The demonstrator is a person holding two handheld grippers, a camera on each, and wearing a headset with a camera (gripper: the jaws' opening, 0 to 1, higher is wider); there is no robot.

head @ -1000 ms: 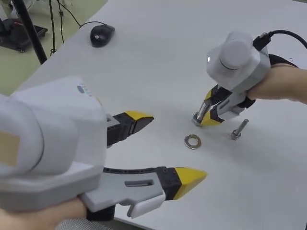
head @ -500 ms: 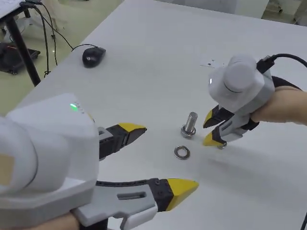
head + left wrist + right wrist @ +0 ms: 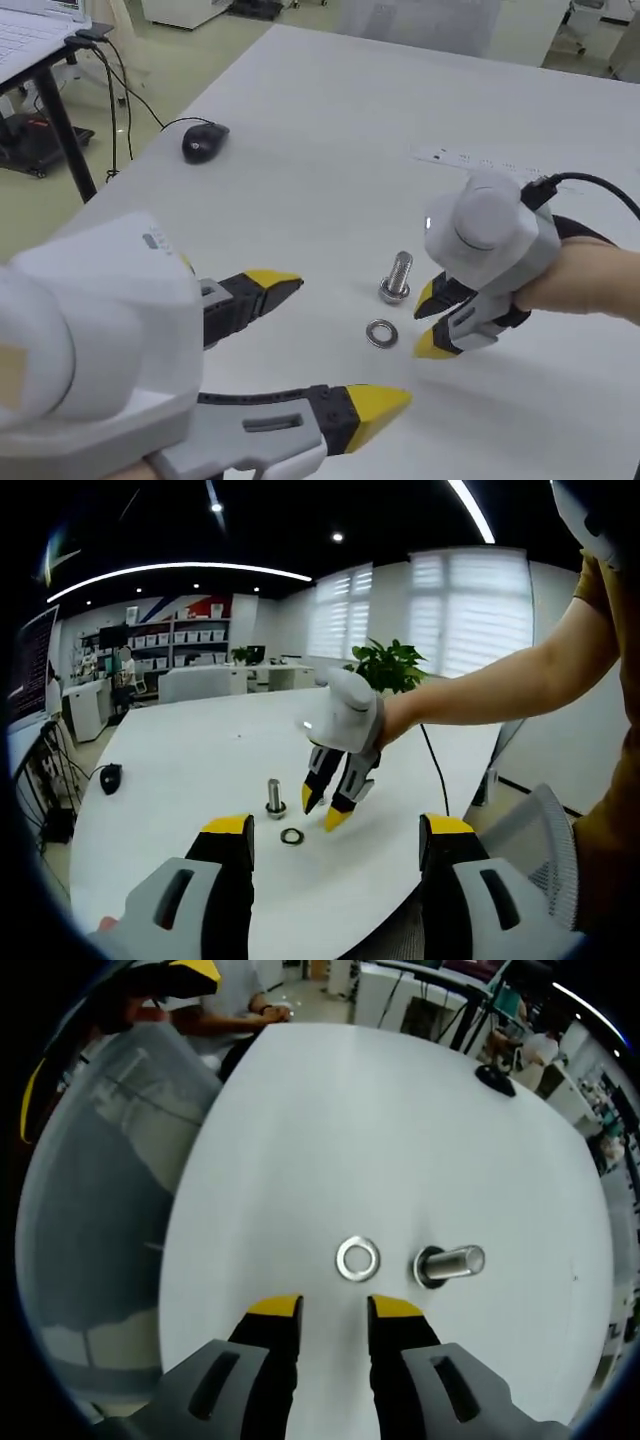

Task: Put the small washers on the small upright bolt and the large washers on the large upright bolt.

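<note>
Released from the bolt, the right gripper (image 3: 428, 325) has drawn back; its yellow-tipped jaws stand slightly apart, holding nothing. 1 large silver steel bolt (image 3: 396, 277) stands upright, head down, on the white table (image 3: 300, 120). 1 flat silver ring washer (image 3: 381, 333) lies just beside it. The left gripper (image 3: 345, 345) hovers near, jaws spread wide, empty.

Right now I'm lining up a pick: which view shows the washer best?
The right gripper view: the washer lies ahead of its jaws, hole clear. The head view shows it smaller beside the bolt; the left gripper view, tiny.
</note>
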